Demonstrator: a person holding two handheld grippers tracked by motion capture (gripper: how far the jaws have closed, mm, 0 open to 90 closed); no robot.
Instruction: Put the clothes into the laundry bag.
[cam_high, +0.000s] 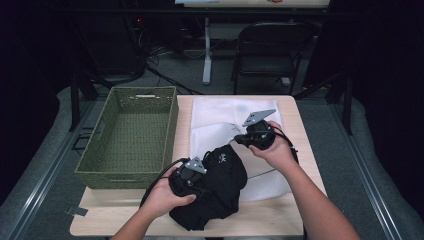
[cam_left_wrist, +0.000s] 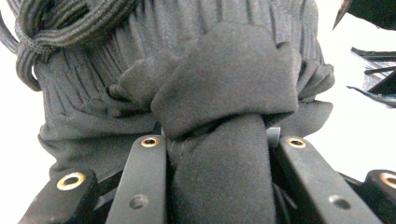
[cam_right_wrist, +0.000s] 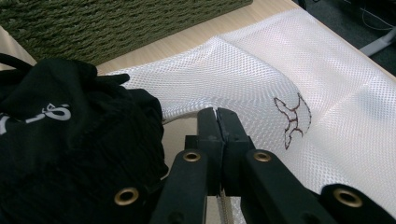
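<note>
A bunched black garment (cam_high: 225, 175) with small white print lies at the table's front centre, partly on a white mesh bag (cam_high: 225, 115). My left gripper (cam_high: 197, 182) is shut on a thick fold of the black garment (cam_left_wrist: 233, 74), and the cloth fills the gap between its jaws (cam_left_wrist: 217, 135). To the right, my right gripper (cam_high: 237, 141) is shut, and its tips (cam_right_wrist: 217, 114) pinch the near edge of the white mesh bag (cam_right_wrist: 261, 74) beside the black garment (cam_right_wrist: 70, 154). A small dark emblem marks the mesh.
A green woven basket (cam_high: 120, 179) stands at the table's left side, with nothing visible inside it. The wooden table (cam_high: 280, 215) shows bare at its front edge. Beyond the table stand a dark folding chair (cam_high: 270, 50) and a white post (cam_high: 206, 50).
</note>
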